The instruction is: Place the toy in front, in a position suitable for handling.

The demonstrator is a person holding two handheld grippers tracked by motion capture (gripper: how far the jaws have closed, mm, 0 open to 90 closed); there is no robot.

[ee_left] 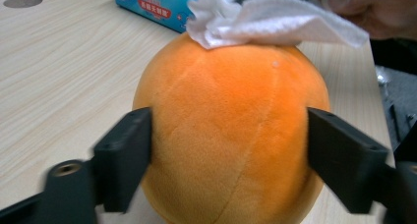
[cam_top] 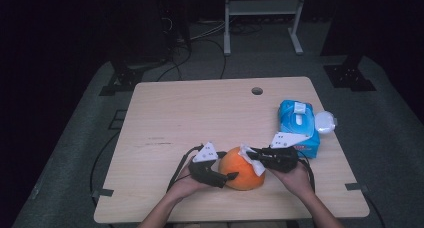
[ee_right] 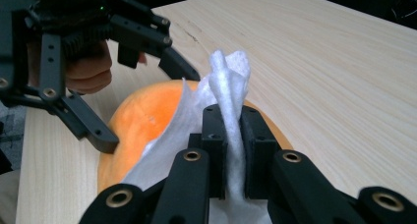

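Orange plush ball (ee_left: 228,130) sits near the front edge of the pale wood desk (cam_top: 200,113), between the spread left tongs (ee_left: 228,157). Right tongs (ee_right: 229,150) pinch a white wipe (ee_right: 228,94) atop it. Dark room, grey floor (cam_top: 380,123).

The blue wipes pack (ee_left: 157,5) on the counter (ee_left: 59,76) bears a red label with white characters, too small to read.

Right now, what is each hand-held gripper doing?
Left hand-held gripper: open, jaws around the orange plush.
Right hand-held gripper: shut on the wipe.
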